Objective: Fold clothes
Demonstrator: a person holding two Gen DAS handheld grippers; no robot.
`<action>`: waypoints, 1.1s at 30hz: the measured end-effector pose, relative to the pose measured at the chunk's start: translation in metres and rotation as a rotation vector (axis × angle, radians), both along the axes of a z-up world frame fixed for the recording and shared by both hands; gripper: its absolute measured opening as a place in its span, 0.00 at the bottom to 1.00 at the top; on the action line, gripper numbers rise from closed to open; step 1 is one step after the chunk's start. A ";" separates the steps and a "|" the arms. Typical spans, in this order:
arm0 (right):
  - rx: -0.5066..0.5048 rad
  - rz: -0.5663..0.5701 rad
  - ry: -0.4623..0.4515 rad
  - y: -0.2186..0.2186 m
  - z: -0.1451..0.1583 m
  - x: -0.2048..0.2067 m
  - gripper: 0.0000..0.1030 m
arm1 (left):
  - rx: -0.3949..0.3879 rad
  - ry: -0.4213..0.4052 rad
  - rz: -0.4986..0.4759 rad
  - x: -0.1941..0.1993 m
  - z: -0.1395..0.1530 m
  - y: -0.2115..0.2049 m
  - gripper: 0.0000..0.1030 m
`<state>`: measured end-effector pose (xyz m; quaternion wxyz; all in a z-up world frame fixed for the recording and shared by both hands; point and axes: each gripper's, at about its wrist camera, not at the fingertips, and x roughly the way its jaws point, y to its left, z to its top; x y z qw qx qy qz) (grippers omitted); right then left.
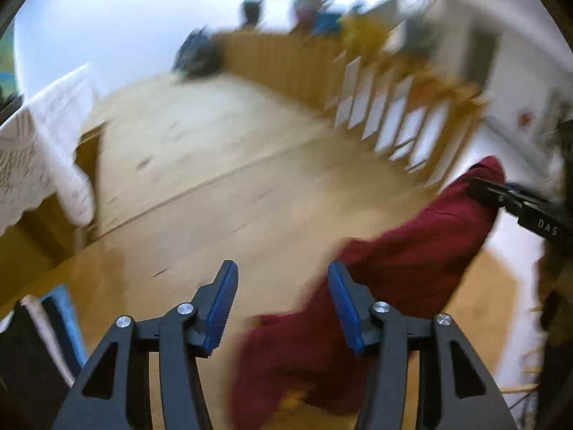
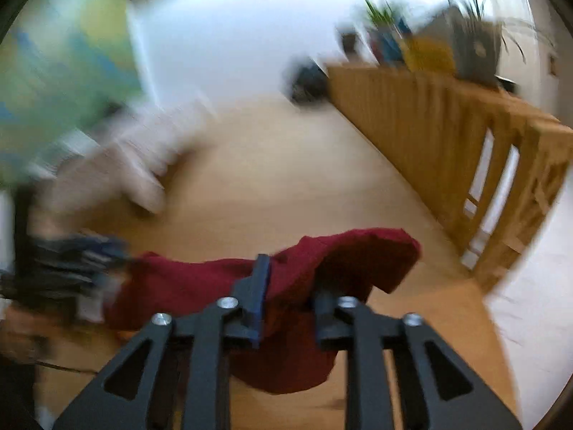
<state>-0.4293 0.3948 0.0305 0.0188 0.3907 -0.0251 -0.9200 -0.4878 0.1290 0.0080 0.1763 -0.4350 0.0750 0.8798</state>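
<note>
A pale wooden tabletop (image 1: 222,165) fills both frames. A dark red cloth garment (image 1: 404,258) hangs lower right, lifted. The right tool (image 2: 292,286) grips its bunched edge; the left tool (image 1: 283,286) stands open, garment beside it.

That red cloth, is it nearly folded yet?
Not yet. No finished fold shows: the red cloth is bunched and lifted off the wooden table. In hand: the right gripper has cloth between its fingers, while the left gripper is open and empty. Spreading and folding remain.
</note>
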 end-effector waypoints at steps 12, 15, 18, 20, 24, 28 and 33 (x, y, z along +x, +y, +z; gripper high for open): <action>-0.066 -0.005 -0.221 0.042 -0.088 0.015 0.40 | 0.037 -0.185 -0.185 0.092 -0.071 0.004 0.53; -0.043 -0.012 -0.240 0.054 -0.098 0.032 0.40 | -0.069 -0.149 -0.286 0.130 -0.075 0.027 0.53; -0.052 -0.013 -0.266 0.066 -0.109 0.045 0.40 | -0.236 -0.058 -0.402 0.162 -0.084 0.056 0.53; -0.070 -0.005 -0.282 0.067 -0.114 0.050 0.40 | -0.334 0.000 -0.461 0.176 -0.092 0.067 0.56; -0.101 0.034 -0.300 0.058 -0.122 0.056 0.40 | -0.476 0.078 -0.509 0.179 -0.102 0.085 0.61; -0.111 0.072 -0.302 0.045 -0.126 0.054 0.40 | -0.532 0.101 -0.441 0.158 -0.112 0.095 0.61; -0.083 0.075 -0.305 0.044 -0.129 0.045 0.40 | -0.303 -0.102 -0.453 0.124 -0.115 0.087 0.18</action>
